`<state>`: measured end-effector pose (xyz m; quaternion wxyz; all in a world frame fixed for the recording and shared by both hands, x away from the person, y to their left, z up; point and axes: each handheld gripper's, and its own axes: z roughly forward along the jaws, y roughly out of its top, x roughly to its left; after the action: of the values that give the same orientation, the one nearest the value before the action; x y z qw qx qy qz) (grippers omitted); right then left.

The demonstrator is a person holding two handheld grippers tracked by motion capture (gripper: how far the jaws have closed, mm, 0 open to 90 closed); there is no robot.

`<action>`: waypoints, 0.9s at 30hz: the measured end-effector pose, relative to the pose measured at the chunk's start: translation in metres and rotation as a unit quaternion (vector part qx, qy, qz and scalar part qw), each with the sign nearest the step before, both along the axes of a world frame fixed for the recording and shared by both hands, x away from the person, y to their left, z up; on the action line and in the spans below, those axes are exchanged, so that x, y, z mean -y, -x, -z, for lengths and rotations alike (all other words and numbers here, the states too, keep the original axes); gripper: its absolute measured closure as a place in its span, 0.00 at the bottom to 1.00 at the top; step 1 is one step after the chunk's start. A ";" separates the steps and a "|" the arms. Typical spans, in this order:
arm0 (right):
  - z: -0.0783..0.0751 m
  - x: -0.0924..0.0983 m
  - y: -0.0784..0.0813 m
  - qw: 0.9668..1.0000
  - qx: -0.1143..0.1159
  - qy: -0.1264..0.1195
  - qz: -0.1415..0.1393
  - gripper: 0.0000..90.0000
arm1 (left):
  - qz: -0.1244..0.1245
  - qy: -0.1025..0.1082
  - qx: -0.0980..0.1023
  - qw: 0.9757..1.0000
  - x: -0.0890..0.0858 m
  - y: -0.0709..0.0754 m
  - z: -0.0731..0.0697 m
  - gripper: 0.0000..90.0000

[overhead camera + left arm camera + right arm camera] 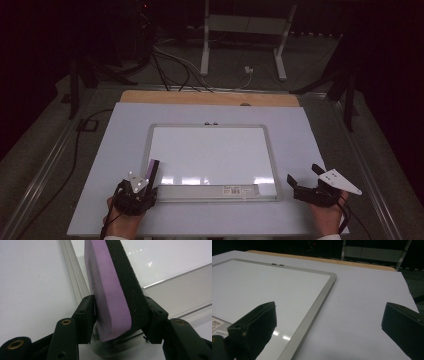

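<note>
We see the left gripper [120, 315] pinching the eraser [112, 290] at its near end; purple foam side against one jaw, black felt side against the other, both pads pressed on it; no earlier pic, so we say nothing on jaw motion. In the high view the eraser [152, 172] stands on edge at the whiteboard's [212, 150] near-left corner, tilted, over the frame & just beside the tray strip w/ the barcode label [233, 190]. Right gripper [306, 181] sits near the board's near-right corner, on the white table sheet [300, 130]; jaws spread wide, nothing between them; in its own view the board's frame [312, 315] runs between the two jaws. Board surface is clean as far as we can tell.
</note>
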<state>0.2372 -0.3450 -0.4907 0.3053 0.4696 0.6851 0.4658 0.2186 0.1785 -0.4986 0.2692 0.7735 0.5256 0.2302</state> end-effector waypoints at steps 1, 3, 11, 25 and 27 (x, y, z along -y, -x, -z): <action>0.000 0.000 0.000 1.000 0.000 0.000 0.000 0.00 | -0.003 0.003 -0.001 1.000 0.000 0.000 0.000 0.58; 0.001 0.000 -0.001 1.000 -0.001 0.001 -0.001 0.00 | -0.015 0.012 -0.001 1.000 -0.001 -0.003 0.000 0.62; 0.001 -0.001 -0.001 1.000 -0.003 0.001 -0.001 0.00 | -0.048 0.020 -0.001 0.999 0.005 -0.014 0.003 0.67; 0.001 0.000 -0.001 1.000 -0.001 0.000 -0.001 0.00 | -0.085 0.035 0.007 0.996 0.008 -0.031 0.005 0.70; 0.001 0.000 -0.002 1.000 0.000 0.001 -0.001 0.00 | -0.083 0.047 0.002 0.995 0.006 -0.030 0.005 0.67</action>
<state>0.2388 -0.3450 -0.4916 0.3049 0.4687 0.6861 0.4655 0.2488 0.1721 -0.5032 0.2864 0.7129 0.5979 0.2286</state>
